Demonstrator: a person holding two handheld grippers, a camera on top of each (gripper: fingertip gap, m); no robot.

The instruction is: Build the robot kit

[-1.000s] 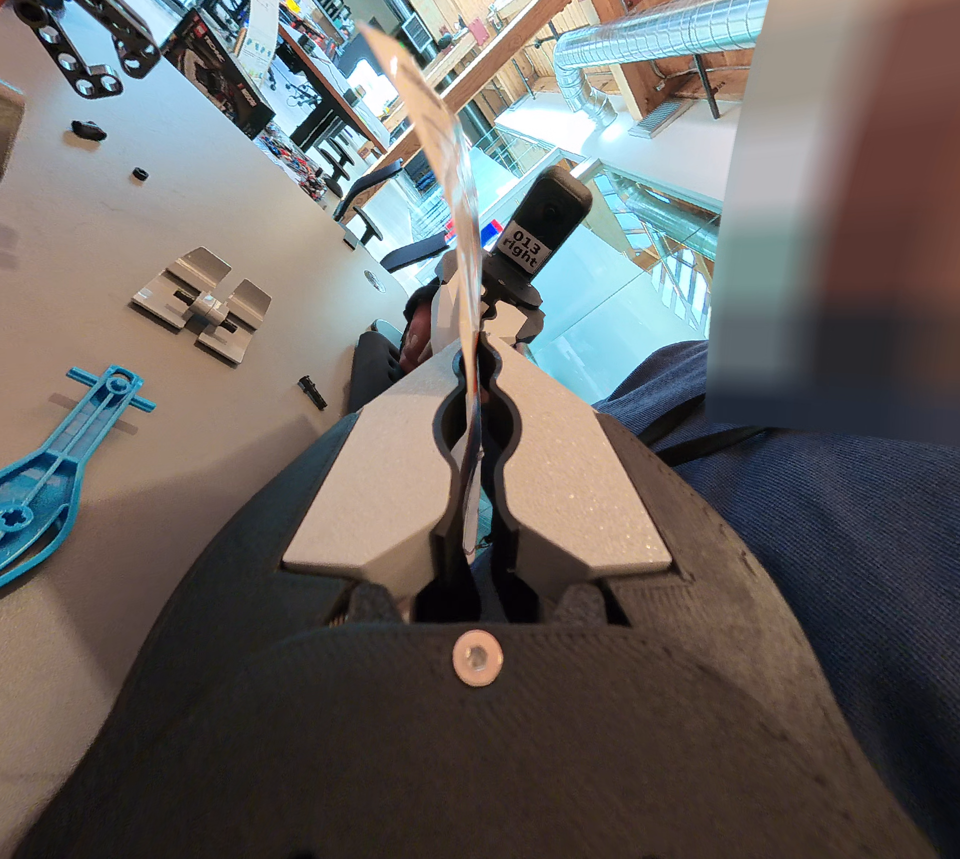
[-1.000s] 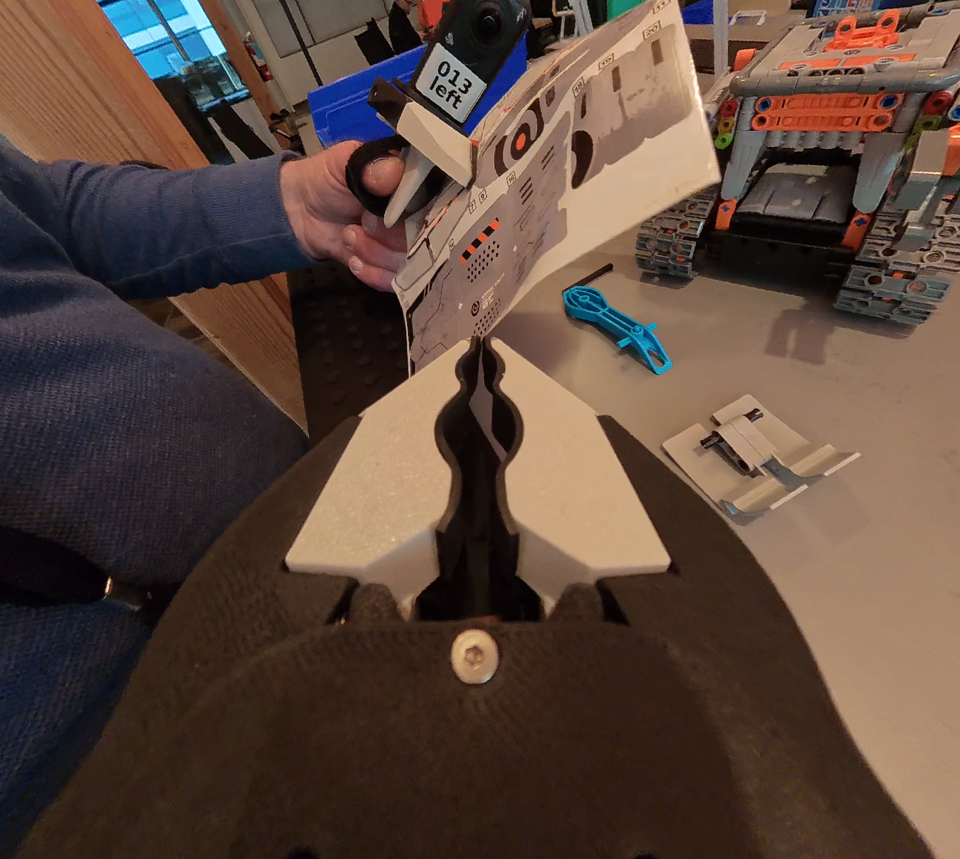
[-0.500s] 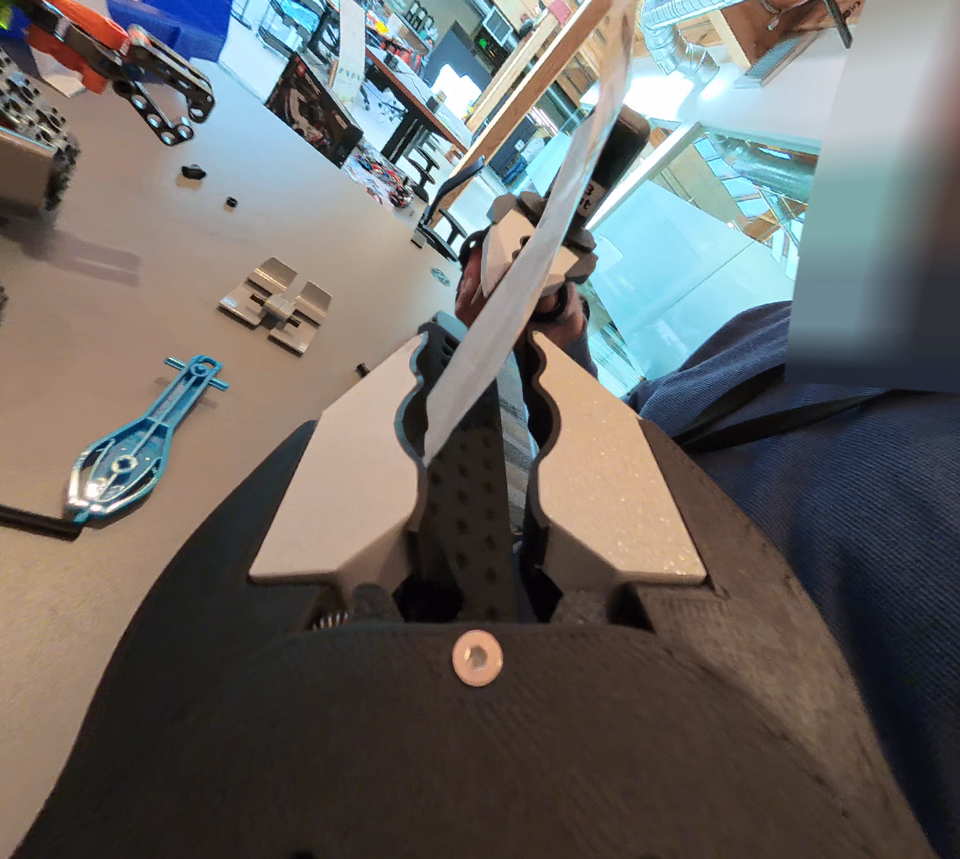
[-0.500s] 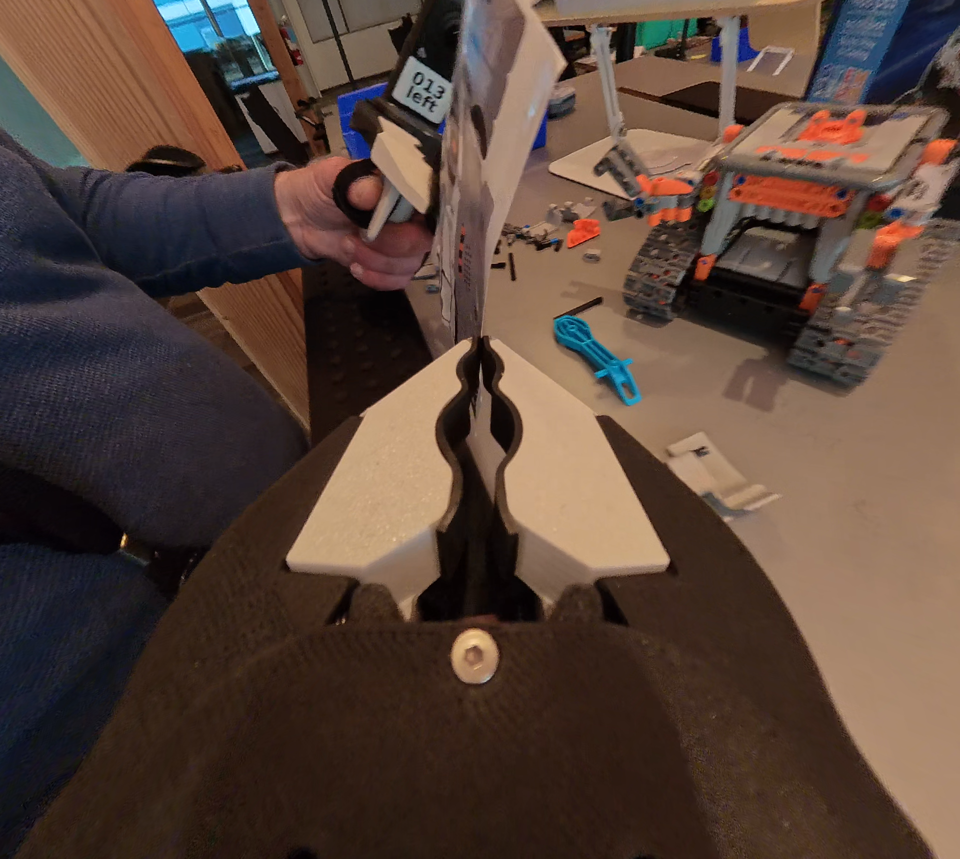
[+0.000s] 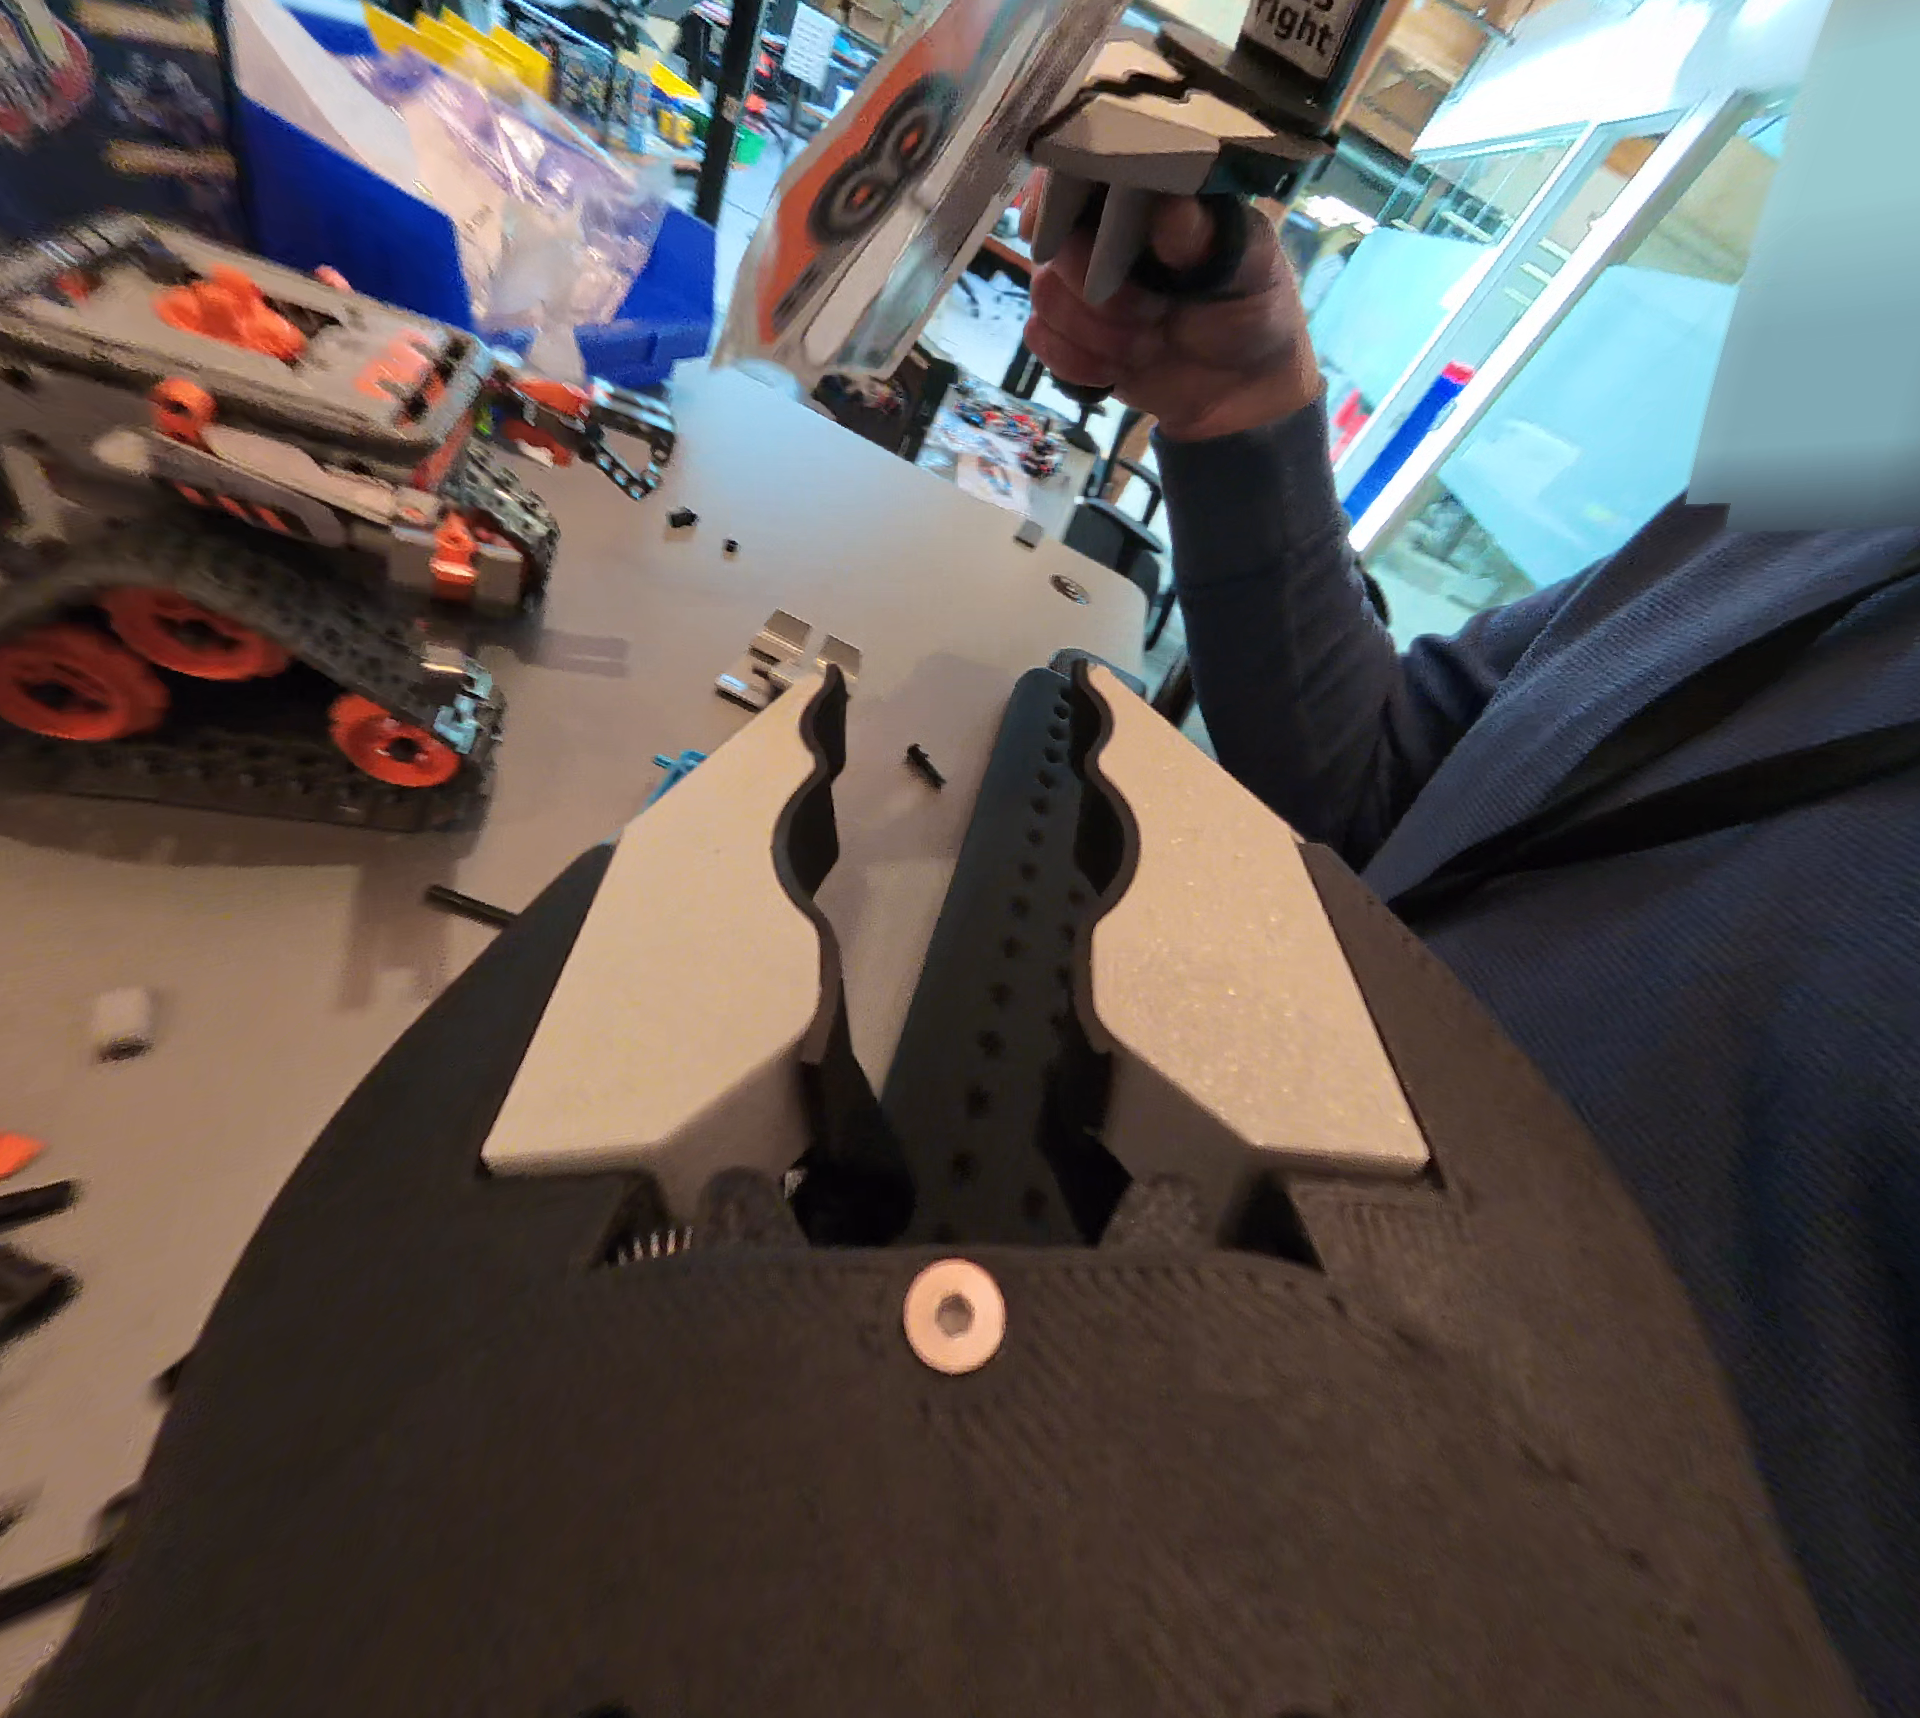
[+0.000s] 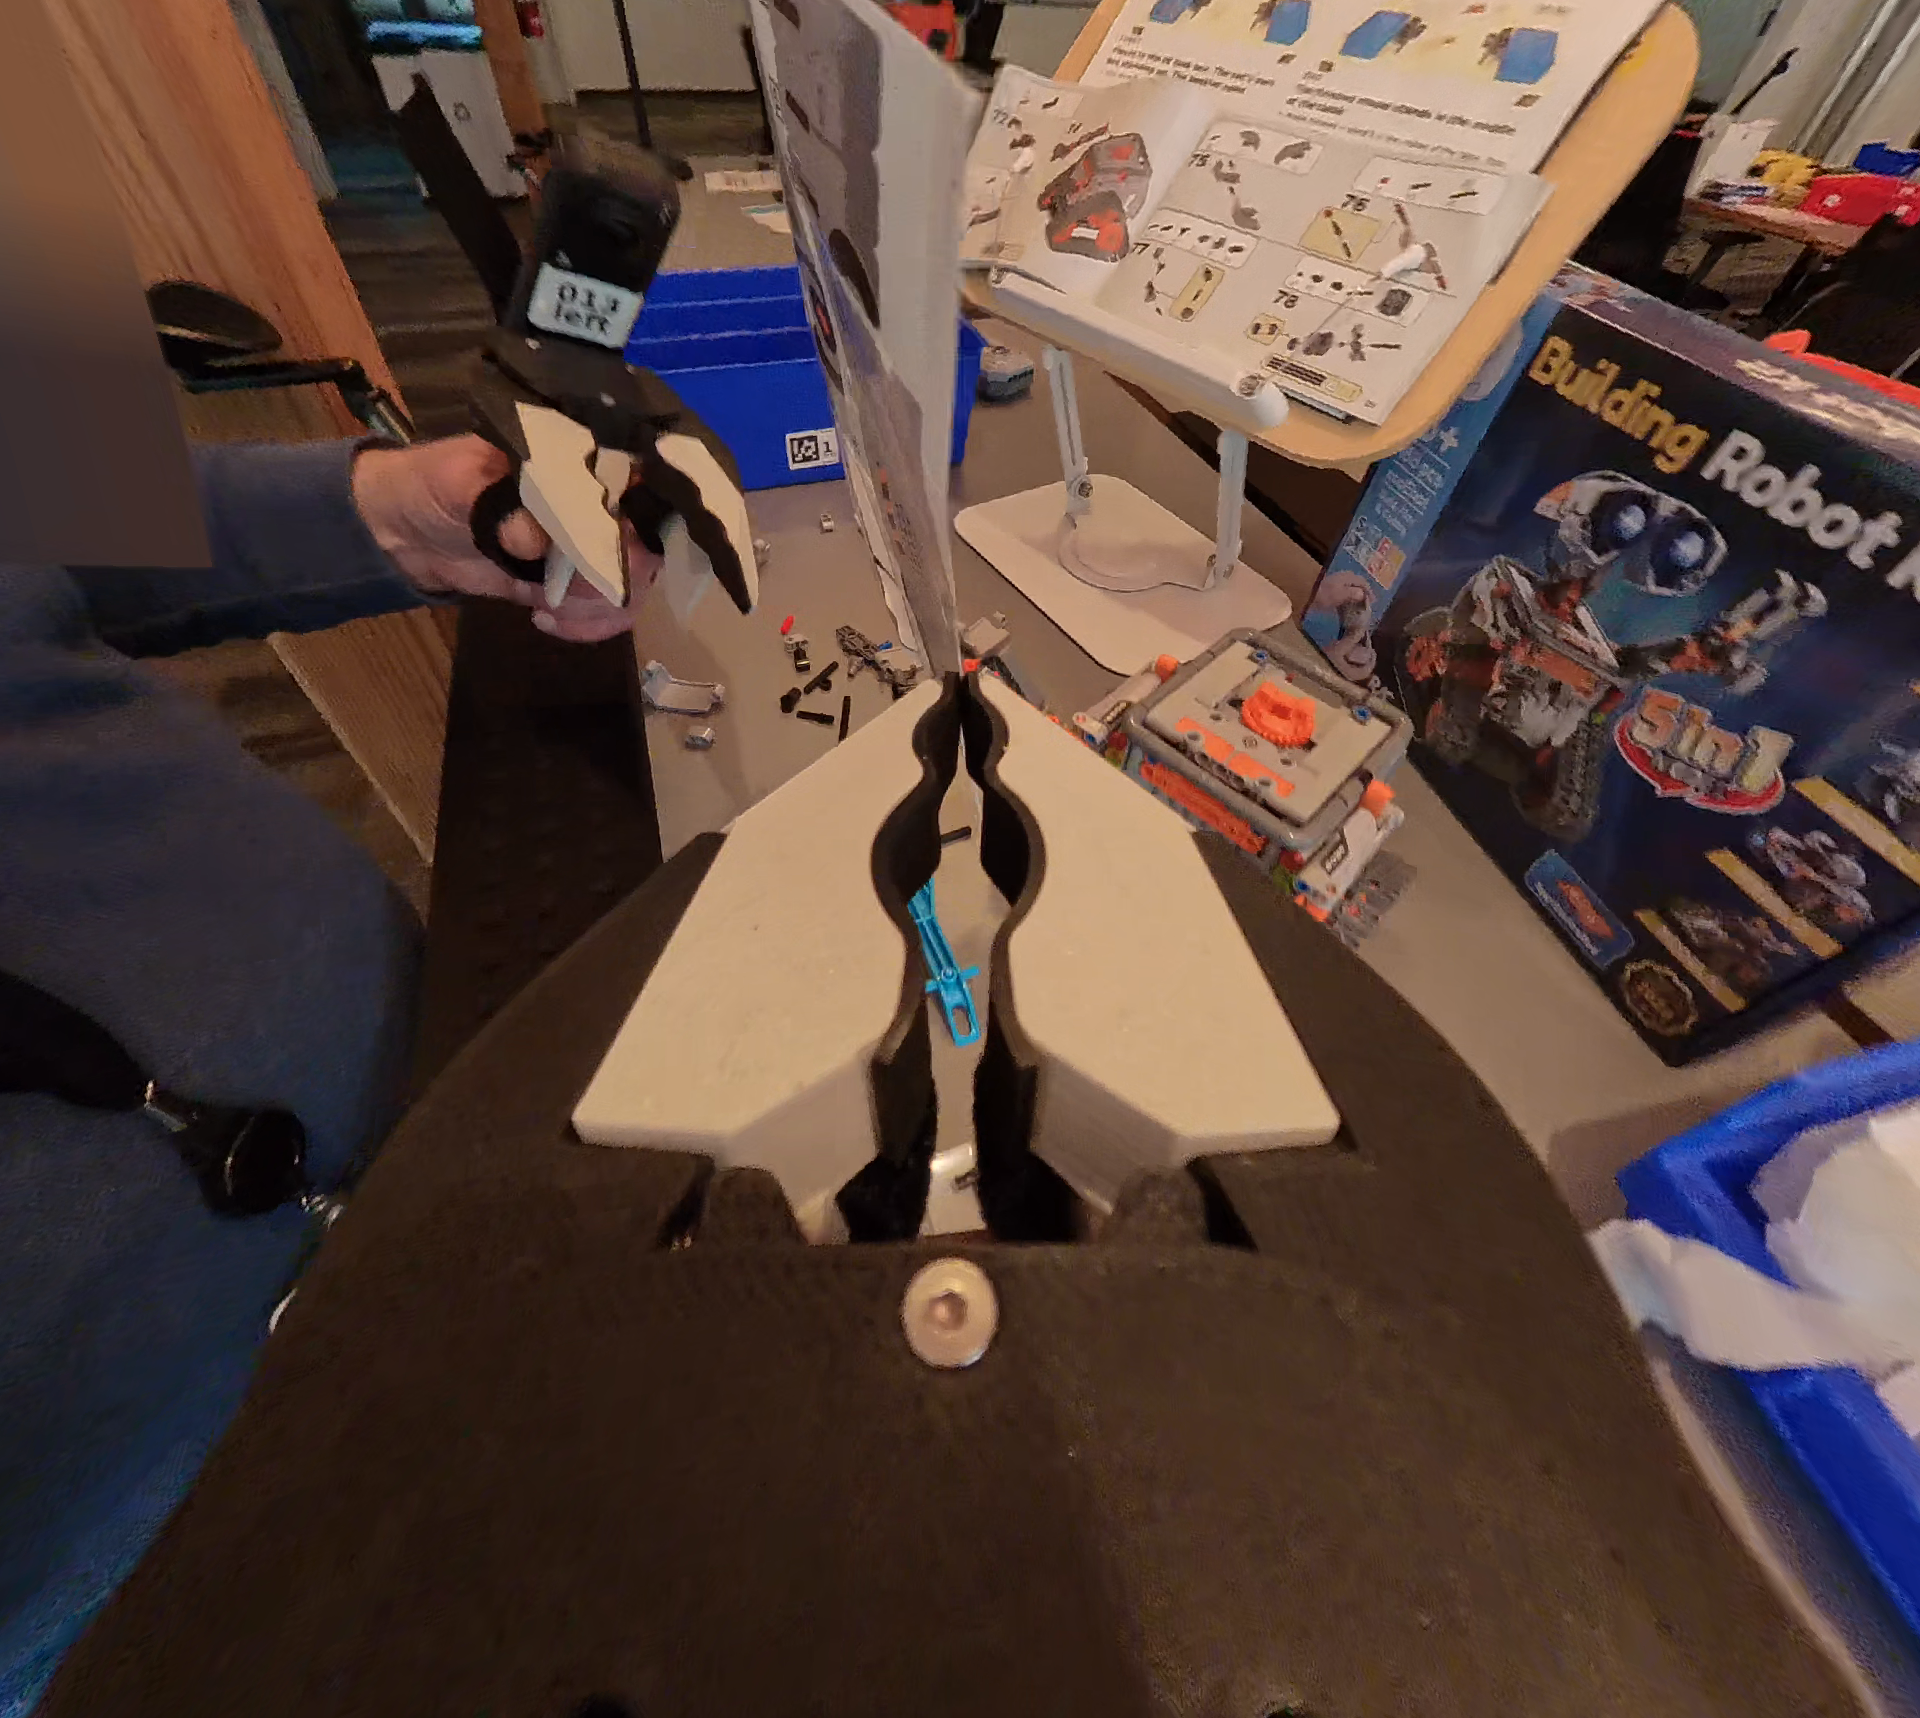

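**Right gripper pinches a printed sheet upright while the left gripper hangs empty beside it**

The right gripper (image 6: 961,692) has its fingers drawn together at the tips on the bottom edge of a printed sticker sheet (image 6: 862,245), which rises nearly vertical from the pinch, edge-on to that camera. Held only by this one edge, the sheet stands clear of the grey table (image 6: 1455,930) and everything on it. In the left wrist view the same sheet (image 5: 966,68) slants up from the right gripper (image 5: 1049,141), its glossy face with orange and black shapes turned toward the left camera.

The left gripper (image 5: 956,712) has its fingers spread to a moderate gap with nothing between them; only the table and a small black pin (image 5: 923,764) show through the gap. It sits below and to the side of the sheet, apart from it. The right wrist view confirms this: the left gripper (image 6: 649,598) hangs beside the sheet with its tips apart and pointing down.

On the table lie a tracked grey-and-orange brick robot (image 5: 249,525), a blue plastic tool (image 6: 940,962) seen through the right gripper's fingers, loose small parts (image 6: 831,681), a stand carrying an open instruction booklet (image 6: 1247,255), and a printed kit box (image 6: 1662,681).
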